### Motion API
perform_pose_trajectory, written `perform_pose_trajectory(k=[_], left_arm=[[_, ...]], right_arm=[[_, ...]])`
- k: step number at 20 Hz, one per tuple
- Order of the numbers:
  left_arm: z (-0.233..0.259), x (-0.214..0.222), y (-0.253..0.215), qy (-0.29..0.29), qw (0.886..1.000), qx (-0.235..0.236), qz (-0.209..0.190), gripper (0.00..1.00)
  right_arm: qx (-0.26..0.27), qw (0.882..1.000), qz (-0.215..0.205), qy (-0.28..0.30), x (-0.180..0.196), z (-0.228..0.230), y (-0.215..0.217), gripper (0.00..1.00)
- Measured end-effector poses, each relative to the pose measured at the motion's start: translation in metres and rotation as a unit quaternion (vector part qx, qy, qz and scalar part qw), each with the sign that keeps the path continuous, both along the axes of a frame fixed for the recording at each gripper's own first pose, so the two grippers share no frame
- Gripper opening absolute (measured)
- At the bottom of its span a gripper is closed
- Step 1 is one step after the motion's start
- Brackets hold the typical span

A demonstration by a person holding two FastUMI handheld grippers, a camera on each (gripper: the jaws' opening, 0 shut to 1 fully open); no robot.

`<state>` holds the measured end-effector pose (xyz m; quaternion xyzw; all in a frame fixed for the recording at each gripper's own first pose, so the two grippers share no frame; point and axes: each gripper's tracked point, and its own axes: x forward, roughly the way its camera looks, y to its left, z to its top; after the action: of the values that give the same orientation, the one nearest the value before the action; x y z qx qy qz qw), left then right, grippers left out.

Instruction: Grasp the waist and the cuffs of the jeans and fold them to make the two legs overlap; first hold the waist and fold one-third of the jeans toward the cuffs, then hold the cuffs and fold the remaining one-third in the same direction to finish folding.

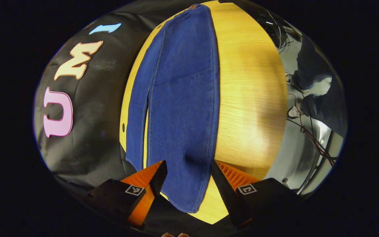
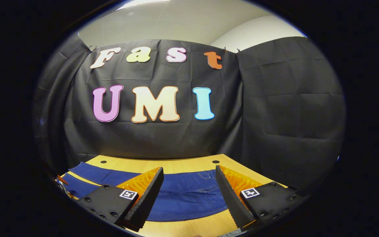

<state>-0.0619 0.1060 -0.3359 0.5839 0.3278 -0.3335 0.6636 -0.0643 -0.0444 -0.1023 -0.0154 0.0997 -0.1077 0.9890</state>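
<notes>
Blue jeans (image 1: 183, 108) lie stretched along the wooden table (image 1: 248, 98). In the left gripper view the two legs run side by side, a thin strip of table showing between them near the cuffs. My left gripper (image 1: 188, 172) is open over the nearer leg, whose cuff (image 1: 183, 197) lies between and below the fingers (image 1: 159, 172). In the right gripper view the jeans (image 2: 183, 194) lie across the table (image 2: 176, 164), with a pocket (image 2: 206, 174) in sight. My right gripper (image 2: 188, 172) is open above that wide part, gripping nothing.
Dark-clothed legs of a person (image 1: 317, 85) stand beside the table's right edge in the left gripper view, with cables (image 1: 308, 135) on the grey floor. Two small holes (image 2: 215, 162) mark the table's far edge by the cloth wall.
</notes>
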Motion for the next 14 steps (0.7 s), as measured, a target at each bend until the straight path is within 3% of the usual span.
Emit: perform_pose_trajectory(k=[3, 5, 8, 9, 11, 14], left_arm=[[-0.003, 0.024, -0.004, -0.018, 1.000, 0.002, -0.010, 0.88], [-0.016, 0.025, -0.004, 0.005, 1.000, 0.004, -0.011, 0.90], [-0.025, 0.026, -0.006, 0.000, 0.999, 0.025, -0.028, 0.19], [-0.027, 0.025, -0.007, 0.005, 0.999, 0.022, -0.025, 0.17], [-0.027, 0.025, -0.004, 0.001, 1.000, 0.007, -0.001, 0.05], [-0.026, 0.024, -0.004, 0.005, 1.000, 0.008, 0.004, 0.00]], right_arm=[[-0.005, 1.000, -0.005, 0.003, 0.000, -0.001, -0.001, 0.98], [-0.006, 1.000, -0.011, 0.004, 0.000, -0.002, -0.003, 0.98], [-0.006, 1.000, -0.013, 0.007, 0.003, -0.004, -0.006, 0.98], [-0.008, 1.000, -0.009, 0.010, 0.006, -0.006, -0.006, 0.98], [-0.026, 1.000, 0.000, 0.017, 0.014, -0.010, -0.014, 0.98], [-0.046, 0.997, 0.029, 0.053, 0.023, -0.030, -0.031, 0.99]])
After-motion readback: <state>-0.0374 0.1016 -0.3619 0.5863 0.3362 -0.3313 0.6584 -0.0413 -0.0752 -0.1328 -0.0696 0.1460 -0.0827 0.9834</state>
